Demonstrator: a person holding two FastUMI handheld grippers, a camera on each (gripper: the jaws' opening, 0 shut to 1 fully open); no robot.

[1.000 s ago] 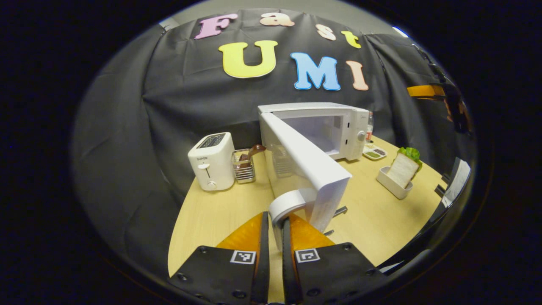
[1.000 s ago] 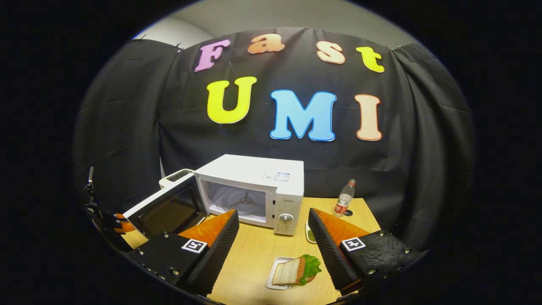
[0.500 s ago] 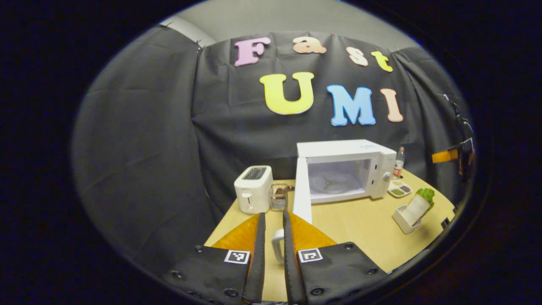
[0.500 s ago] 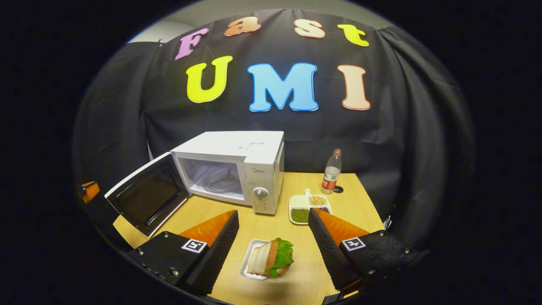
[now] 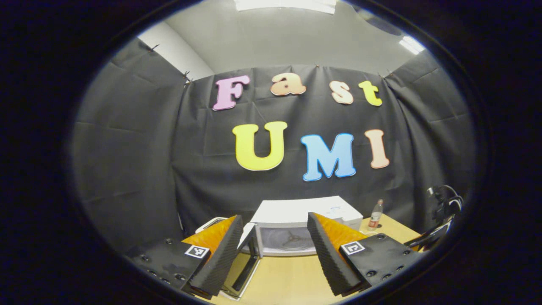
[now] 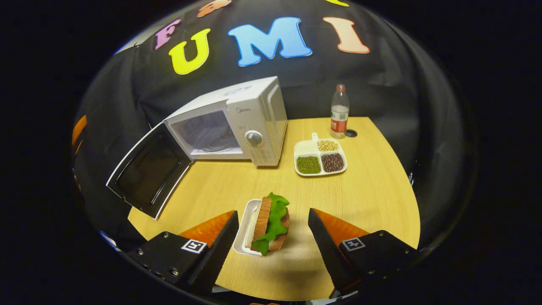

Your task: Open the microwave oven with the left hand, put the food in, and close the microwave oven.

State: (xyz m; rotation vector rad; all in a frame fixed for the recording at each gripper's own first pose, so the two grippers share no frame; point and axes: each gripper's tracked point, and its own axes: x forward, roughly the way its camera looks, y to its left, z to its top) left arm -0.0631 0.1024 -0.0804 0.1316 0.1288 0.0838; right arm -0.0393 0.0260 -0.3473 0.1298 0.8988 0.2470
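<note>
We see a white microwave oven (image 6: 250,123) whose open door (image 6: 148,169) has a dark window framed in white, standing on a pale wood-grain table (image 6: 372,199). Near us, a white tray (image 6: 244,224) holds a sandwich (image 6: 271,222) of tan bread, green lettuce and a brown bun. To the right, a white divided dish (image 6: 320,156) carries green, yellow and dark red-brown beans. At the far right, a clear bottle (image 6: 339,112) has a red cap and a red-and-white label.
</note>
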